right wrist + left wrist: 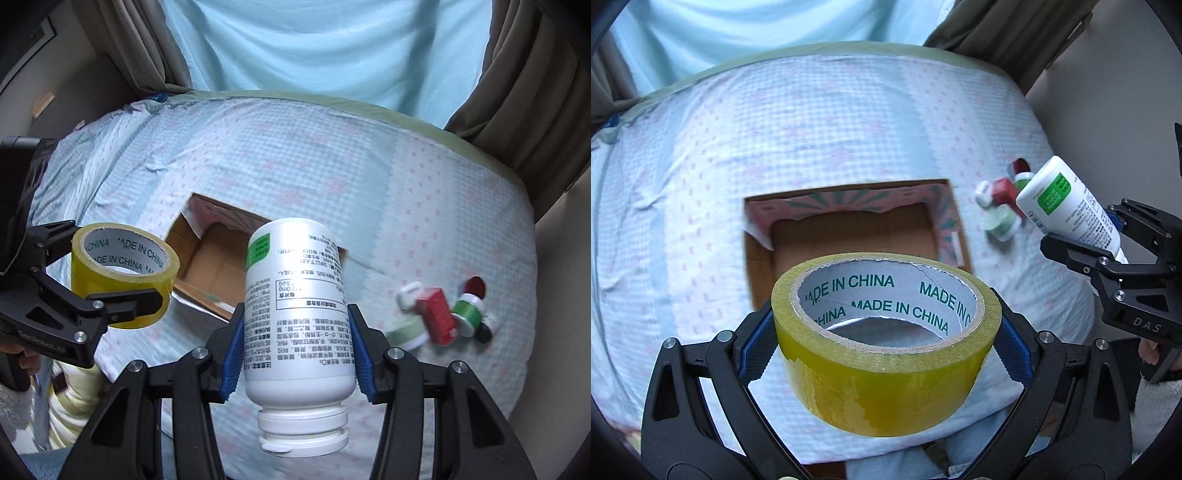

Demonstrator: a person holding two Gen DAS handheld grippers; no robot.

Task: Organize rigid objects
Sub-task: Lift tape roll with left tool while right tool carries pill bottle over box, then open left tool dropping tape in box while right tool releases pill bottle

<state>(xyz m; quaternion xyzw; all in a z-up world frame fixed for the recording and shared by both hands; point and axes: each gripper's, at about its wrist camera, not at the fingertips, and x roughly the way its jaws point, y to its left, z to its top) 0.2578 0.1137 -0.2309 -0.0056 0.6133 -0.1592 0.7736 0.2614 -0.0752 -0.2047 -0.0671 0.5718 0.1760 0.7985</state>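
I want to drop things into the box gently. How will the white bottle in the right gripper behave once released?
The white bottle is smooth and round, so it will probably roll if it lands on its side. The right gripper holds it by the body with the cap toward the camera, so it may tip over. It looks like rigid plastic, unlikely to break in the cardboard box.

In the left wrist view, the open brown cardboard box (857,229) sits at frame centre on the pale checked bedsheet (701,184). The yellow tape roll (886,343) hangs below it, between the left gripper's (886,347) fingers. At right, the white plastic bottle (1067,203) tilts above the cluster of small red and green containers (1004,206).
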